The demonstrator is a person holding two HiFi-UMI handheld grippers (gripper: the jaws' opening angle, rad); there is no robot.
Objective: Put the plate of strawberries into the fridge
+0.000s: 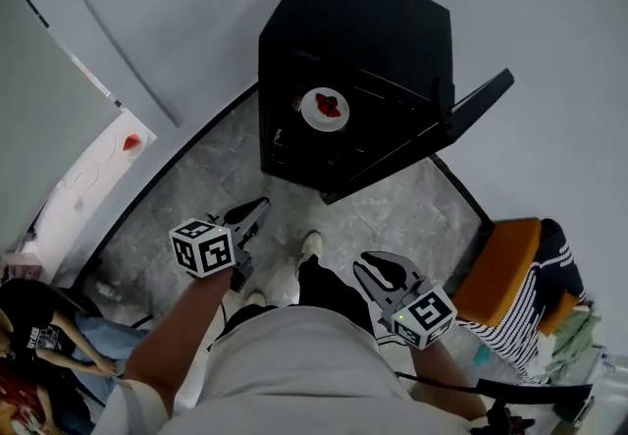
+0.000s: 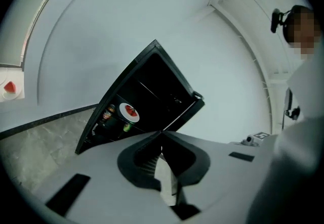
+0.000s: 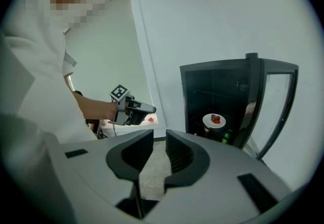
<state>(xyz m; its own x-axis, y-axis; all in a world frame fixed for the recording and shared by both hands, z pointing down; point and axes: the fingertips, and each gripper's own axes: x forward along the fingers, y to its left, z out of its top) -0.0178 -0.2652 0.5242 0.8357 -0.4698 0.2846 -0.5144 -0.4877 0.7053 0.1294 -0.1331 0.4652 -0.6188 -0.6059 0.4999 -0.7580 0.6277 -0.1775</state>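
Items [image 2: 109, 114] beside the plate [image 2: 129, 112] are too small to identify

The left gripper [image 1: 257, 209] was held forward and tilted slightly downward, jaws pressed together, empty. The right gripper [image 1: 373, 271] was held alongside, jaws slightly parted, empty.

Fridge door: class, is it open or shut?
Open. The door stands swung aside, and the plate of strawberries shows inside the fridge.
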